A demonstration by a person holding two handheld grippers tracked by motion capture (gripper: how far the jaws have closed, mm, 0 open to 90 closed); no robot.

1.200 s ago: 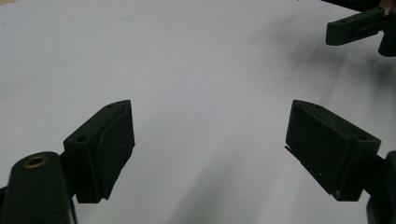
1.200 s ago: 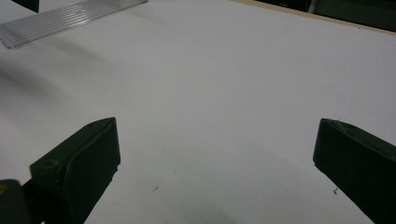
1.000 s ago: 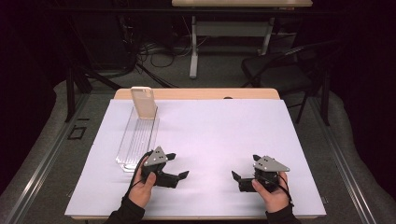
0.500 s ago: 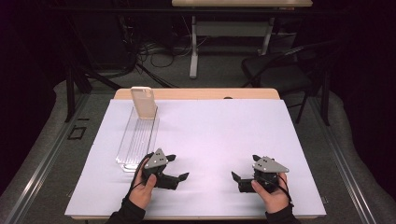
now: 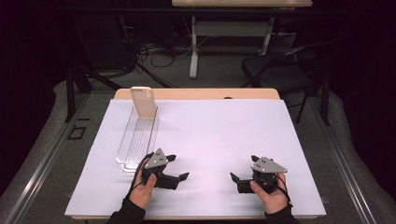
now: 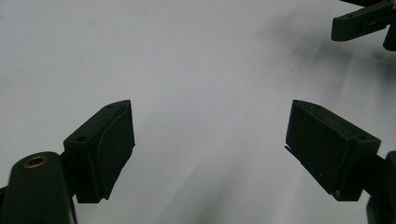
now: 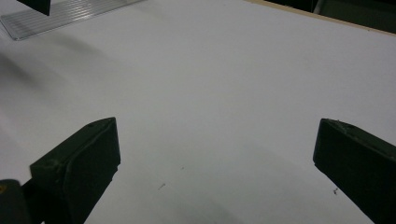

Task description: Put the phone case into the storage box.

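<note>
While both jaws stand spread over bare white tabletop, the left hand-held gripper rests just near-right of the clear tray, the right hand-held gripper well apart, empty.

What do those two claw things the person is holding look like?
Both are black. The left gripper and right gripper each have two chunky black jaws and a grey three-cornered plate on top. A thin black cable loops by each hand. The left one has a small brass-coloured ring. The sleeves are dark.
</note>
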